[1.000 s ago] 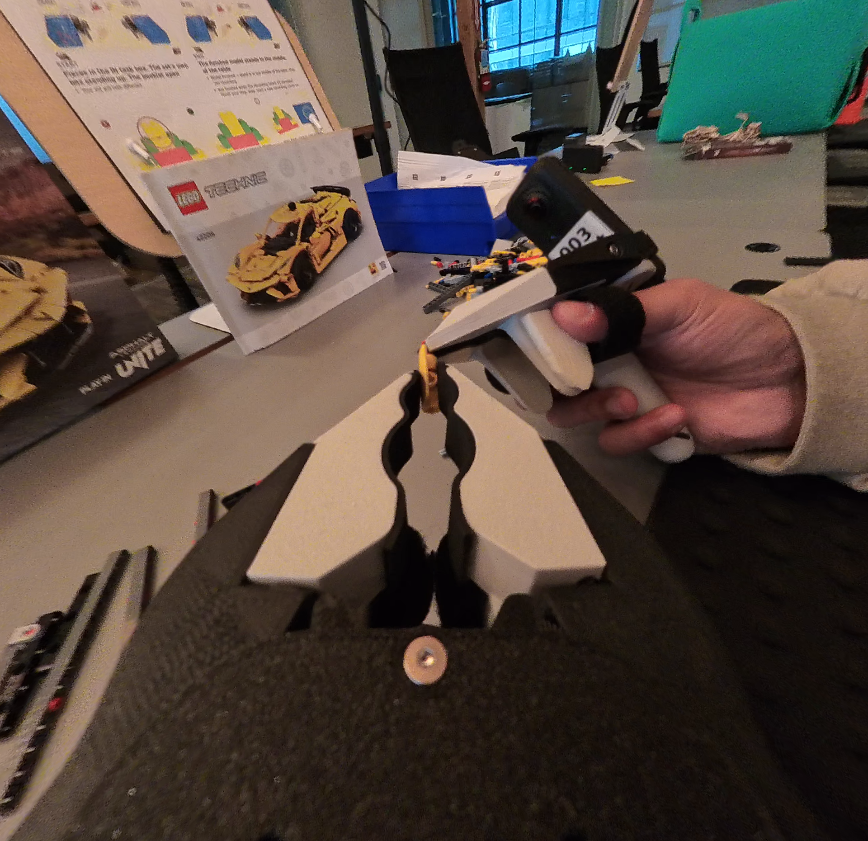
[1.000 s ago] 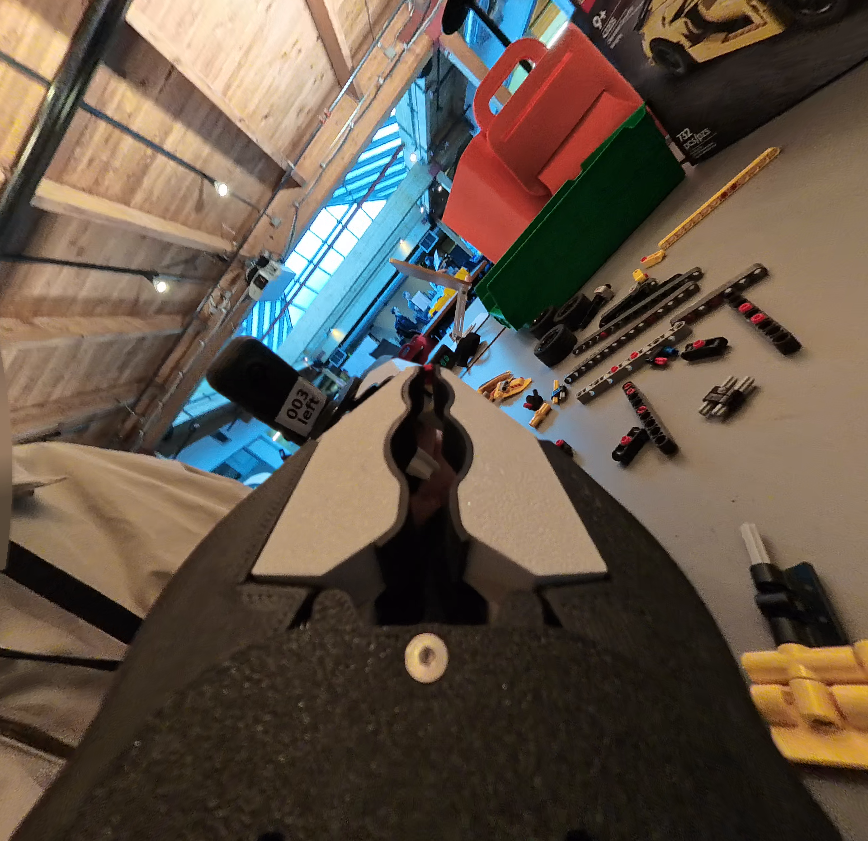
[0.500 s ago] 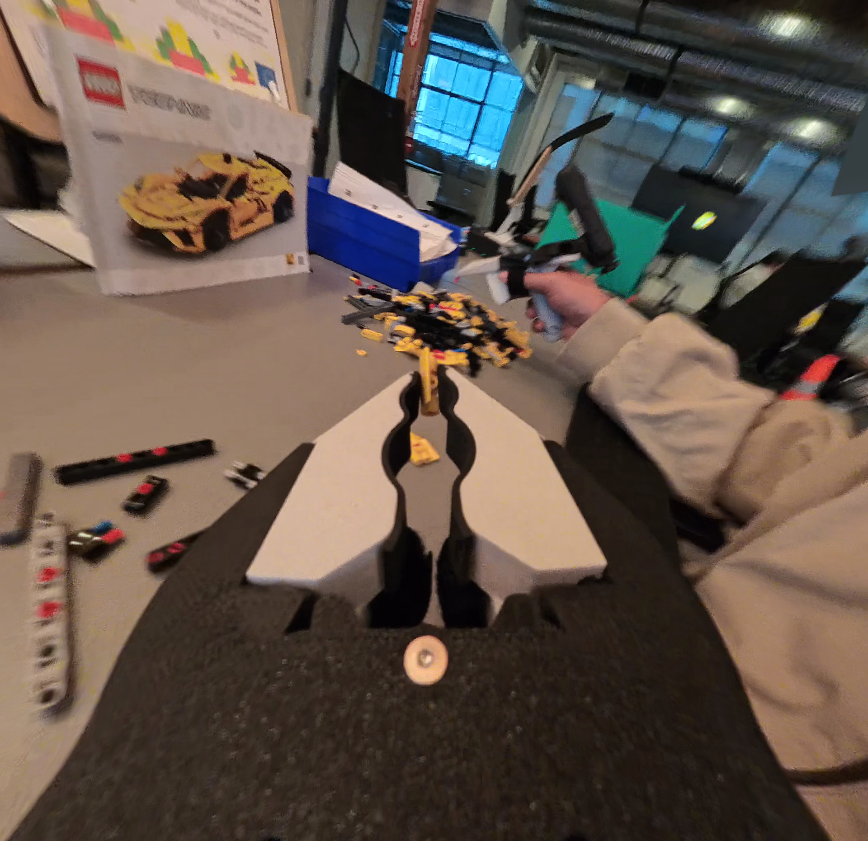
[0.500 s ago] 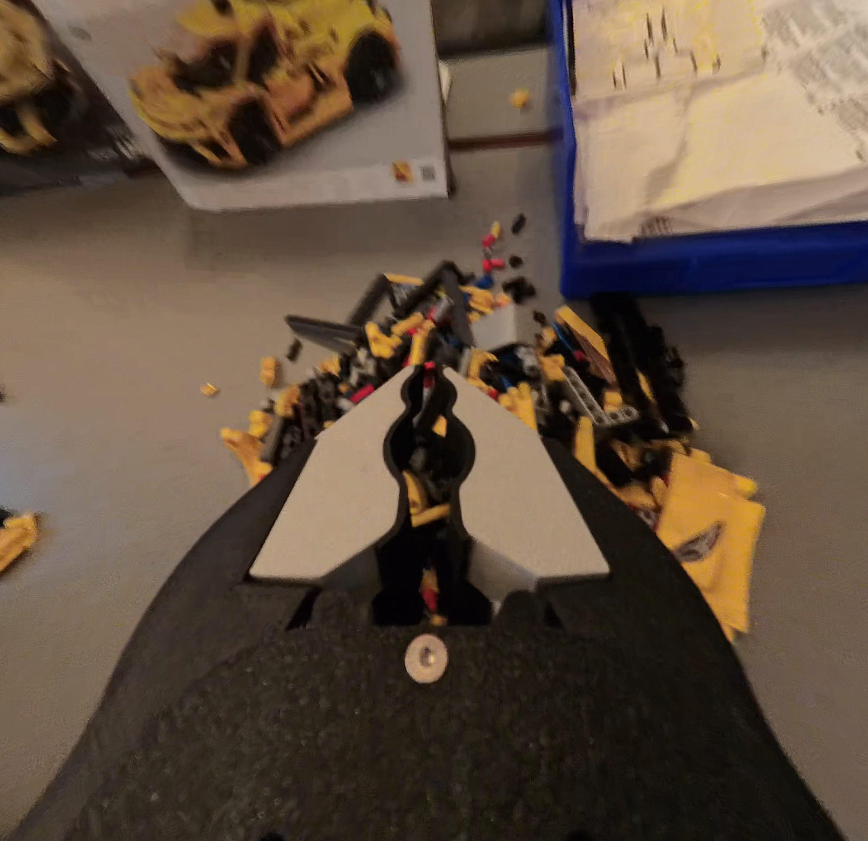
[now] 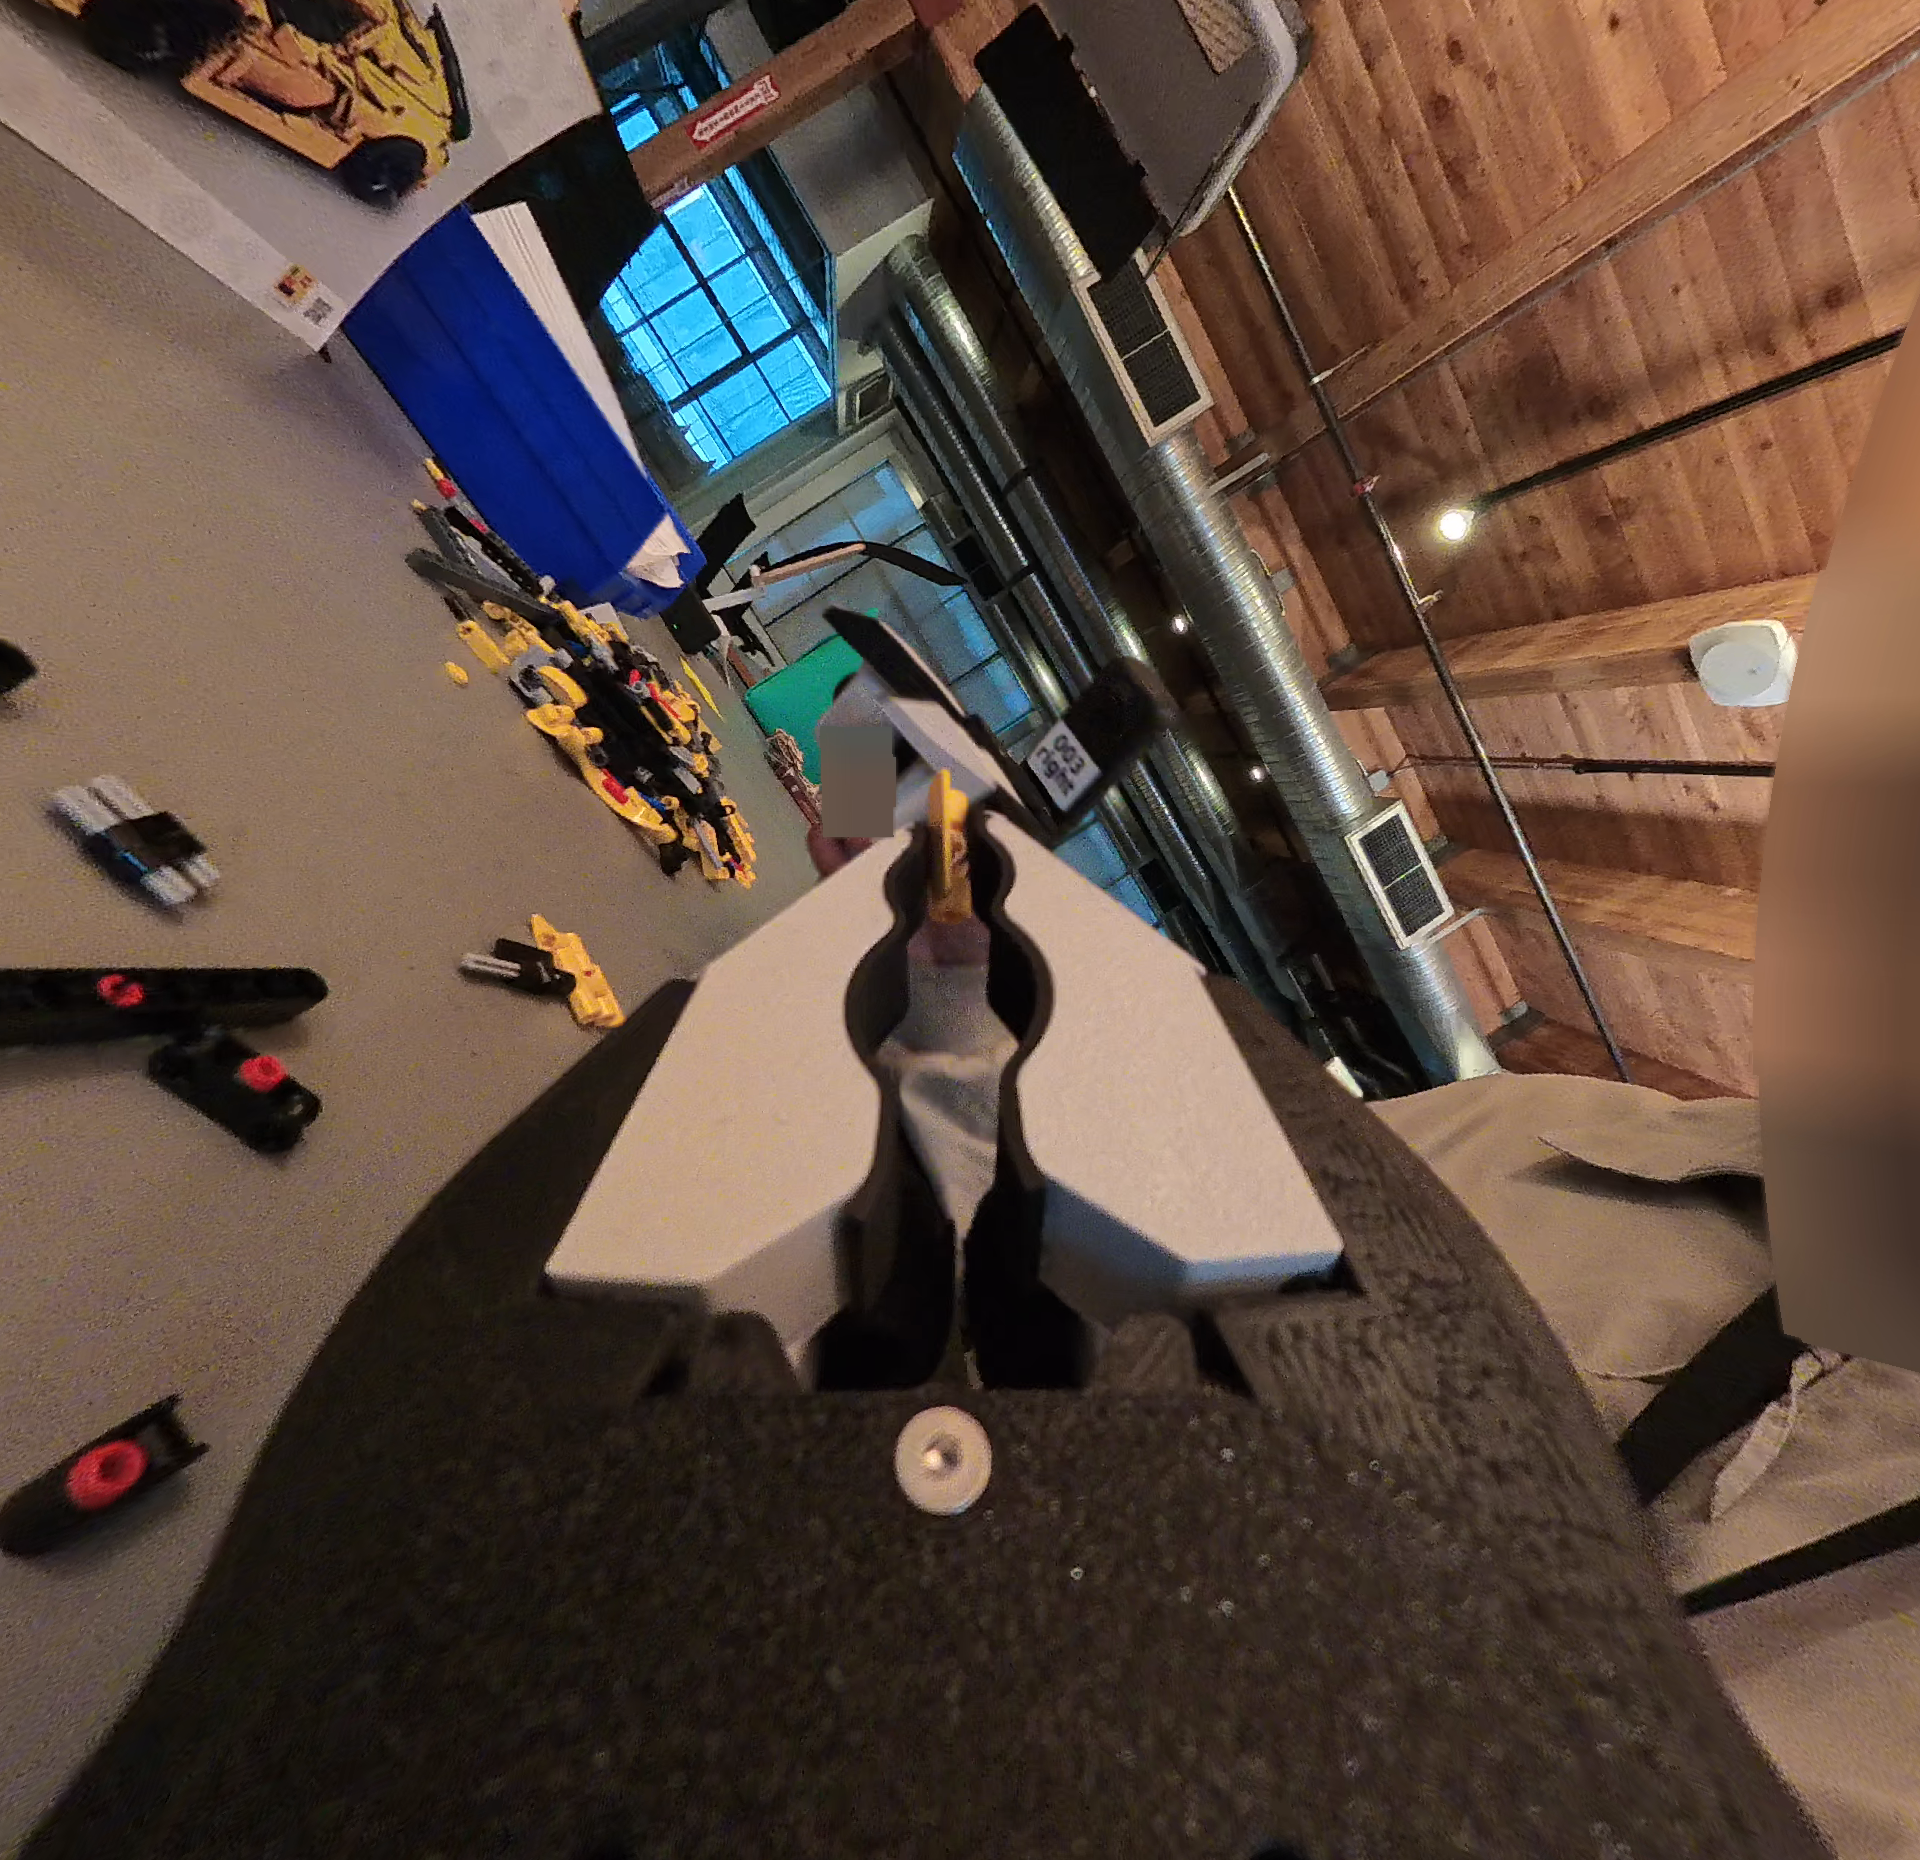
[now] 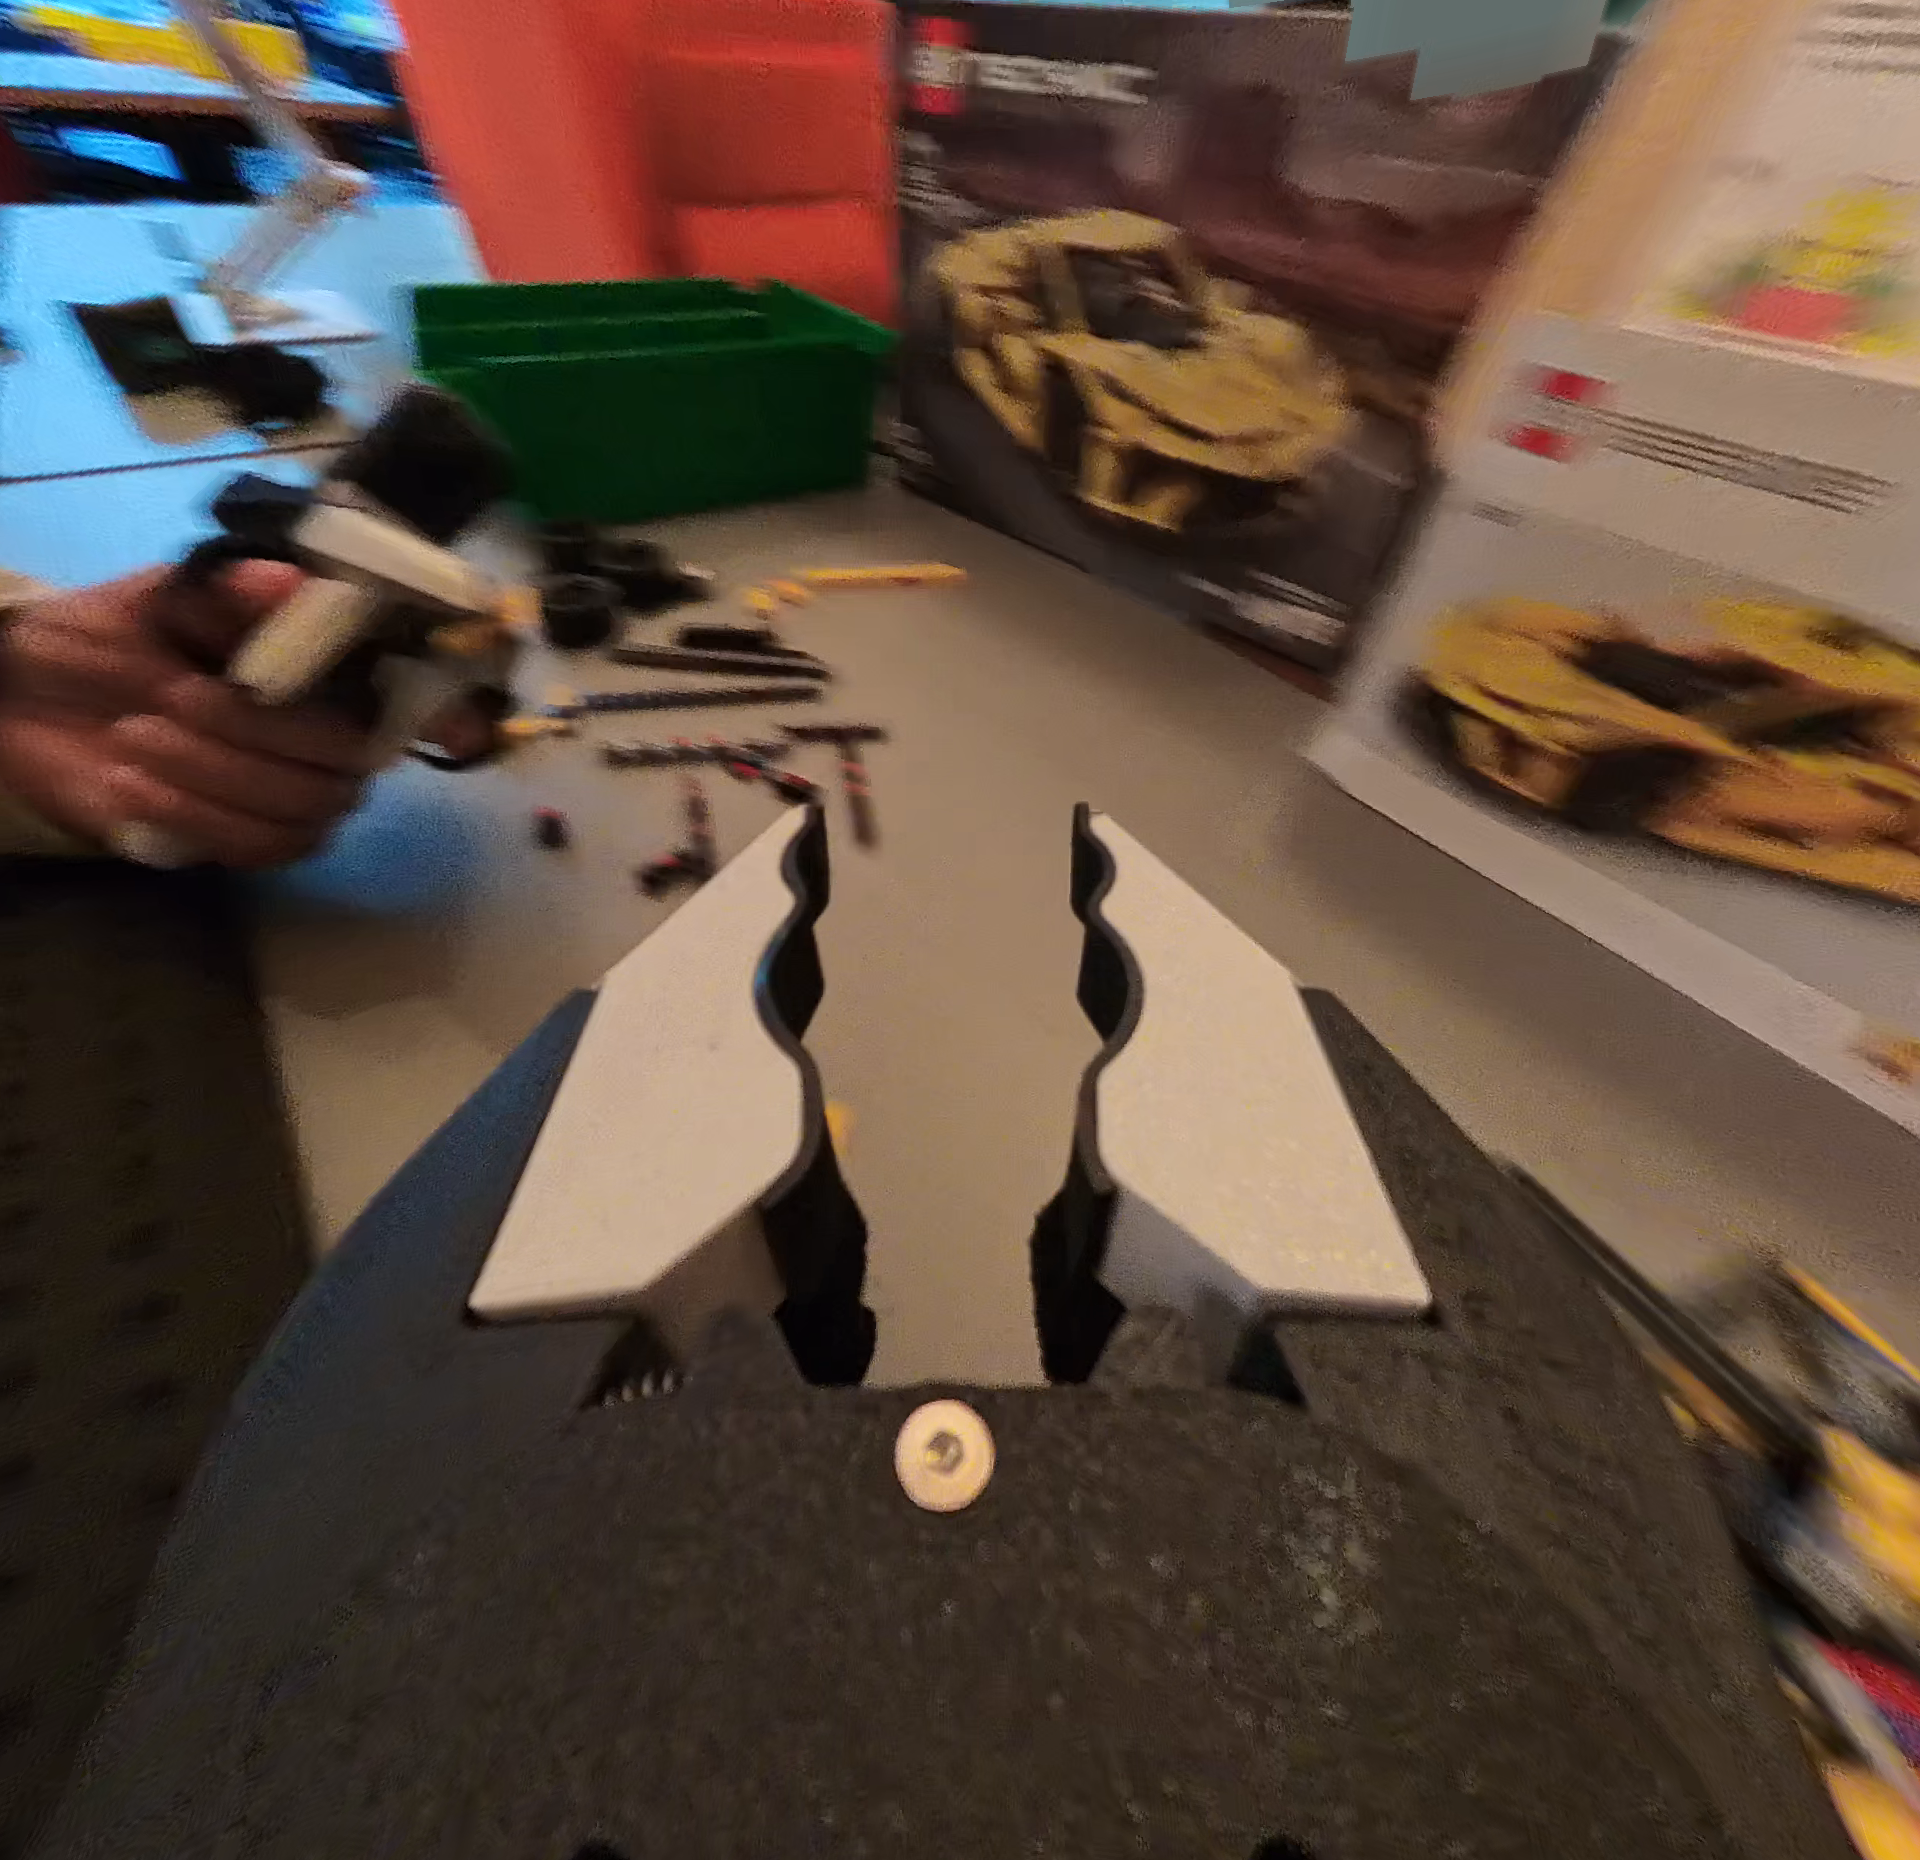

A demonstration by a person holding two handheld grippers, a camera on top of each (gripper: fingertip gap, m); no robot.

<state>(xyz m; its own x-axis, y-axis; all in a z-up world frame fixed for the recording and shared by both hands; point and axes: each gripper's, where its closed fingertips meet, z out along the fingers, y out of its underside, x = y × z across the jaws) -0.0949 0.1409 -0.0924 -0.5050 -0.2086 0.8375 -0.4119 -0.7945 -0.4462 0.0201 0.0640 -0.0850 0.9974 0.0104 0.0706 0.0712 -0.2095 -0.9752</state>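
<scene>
Left gripper (image 5: 948,865) pinched tight on a small yellow piece (image 5: 948,860), held right at the fingertips with most of it poking out past them, lifted clear of the grey table (image 5: 208,584) and tilted toward the ceiling. Right gripper (image 6: 948,823) spread wide with nothing between its fingers, hovering low over bare tabletop; also visible far off beyond the left tips. Judging by look: a light, stiff plastic part, smooth and thin, so liable to twist or pop out of a tip-only pinch; safest taken across its flat faces, deeper in the notched pads, rather than by the narrow edge. Just beside the left fingers on the table, a yellow-and-black small assembly (image 5: 556,963); farther left, a long black beam with a red pin (image 5: 156,998), a short black piece with a red pin (image 5: 237,1083), and another at the lower edge (image 5: 99,1476). Beyond these, a heap of yellow and black parts (image 5: 634,740) beside a blue bin (image 5: 499,408), with a booklet showing a yellow car (image 5: 301,65) leaning behind. From the right wrist view, much blurred: a hand (image 6: 156,709) gripping the left tool, scattered black beams (image 6: 727,709) past the open fingers, a green bin (image 6: 644,387), a red case (image 6: 644,117) and a dark box with a car picture (image 6: 1164,335).
</scene>
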